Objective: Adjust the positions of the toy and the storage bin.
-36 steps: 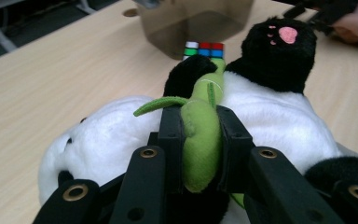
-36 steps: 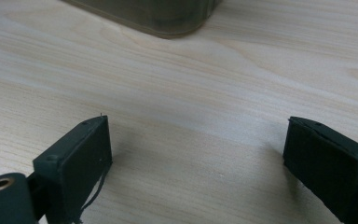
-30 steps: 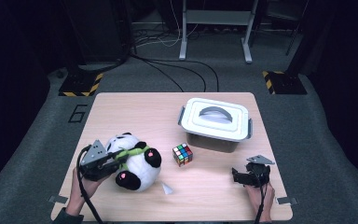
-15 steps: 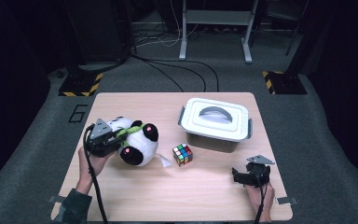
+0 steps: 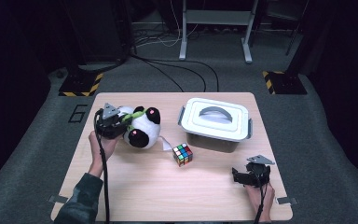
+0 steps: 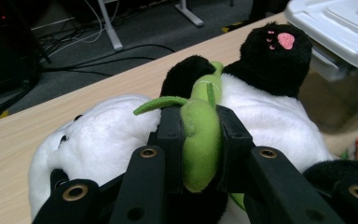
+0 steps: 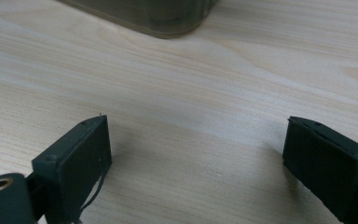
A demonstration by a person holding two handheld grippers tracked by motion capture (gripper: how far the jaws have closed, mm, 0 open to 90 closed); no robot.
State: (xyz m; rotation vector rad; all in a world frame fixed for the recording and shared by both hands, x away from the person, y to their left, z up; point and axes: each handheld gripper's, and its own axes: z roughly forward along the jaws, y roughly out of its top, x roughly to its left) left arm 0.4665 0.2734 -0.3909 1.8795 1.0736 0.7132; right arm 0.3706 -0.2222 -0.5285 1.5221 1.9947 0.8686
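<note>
The wooden table [image 5: 135, 196] carries everything here, and on the grey floor just beside its left edge a large number "6" [image 5: 79, 113] is painted. Behind the table there are yellow-black striped marks on the floor [image 5: 80, 86] and several cables.

The biggest thing on the table is the grey box with a white lid [image 5: 216, 122] and a handle on top. It stands in the far right part. In the left gripper view its corner [image 6: 340, 28] appears just behind the panda's black paw with pink pads.

The panda plush toy [image 5: 142, 127] lies at the far left part of the table, well apart from the box. A small white tag comes out from it toward the cube. The left gripper [image 5: 121, 125] holds it: the jaws are pressed tight on the green stuffed piece [image 6: 200, 135] on the panda's body. Compared with one second ago, the toy and the left gripper are now farther from the person and more to the left corner; before, the panda was near the front edge.

The right gripper [image 5: 237, 176] rests near the front right corner, in the same place as before. Its jaws stand wide with only bare table wood between them.

The colourful puzzle cube [image 5: 182, 154] sits between the panda and the right gripper, close in front of the box, not moved.
</note>
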